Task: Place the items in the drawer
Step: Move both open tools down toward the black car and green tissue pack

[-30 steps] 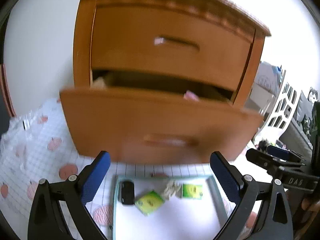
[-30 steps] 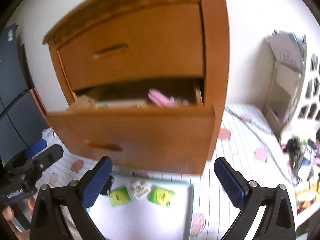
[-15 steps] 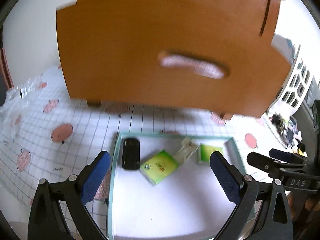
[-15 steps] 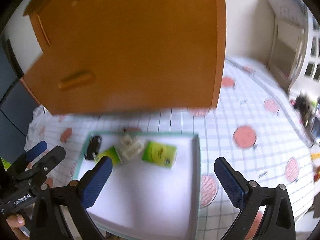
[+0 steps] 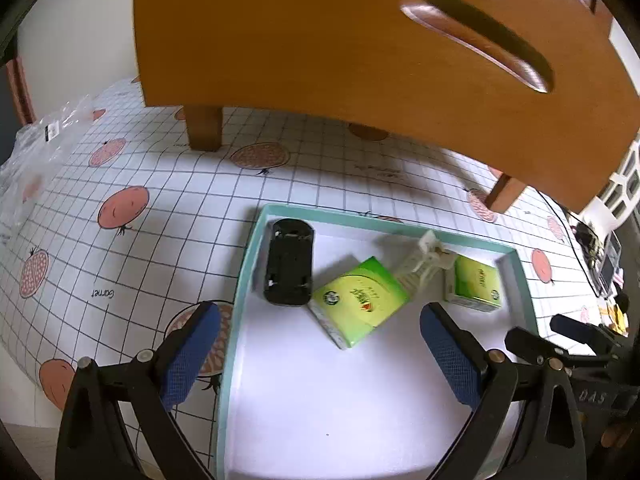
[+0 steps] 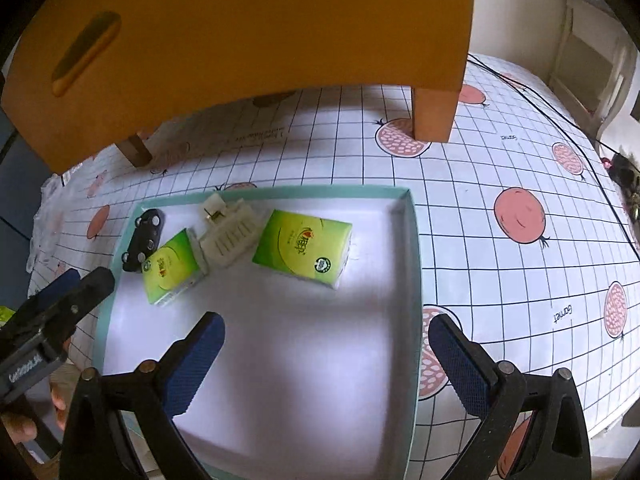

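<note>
A shallow tray with a teal rim lies on the table in front of the wooden drawer unit. In the tray lie a black toy car, two green tissue packs and a white plug adapter. My left gripper hangs open above the tray's near left part, holding nothing. My right gripper is open and empty over the tray's near right part. The drawer's inside is hidden.
The drawer front with its slot handle overhangs the tray's far edge. A grid-and-pomegranate tablecloth covers the table. A clear plastic bag lies far left. White shelving stands far right.
Both views have tilted down from the open lower drawer to the tray and drawn closer to it. The items in the tray have stayed put. Both grippers remain open.
</note>
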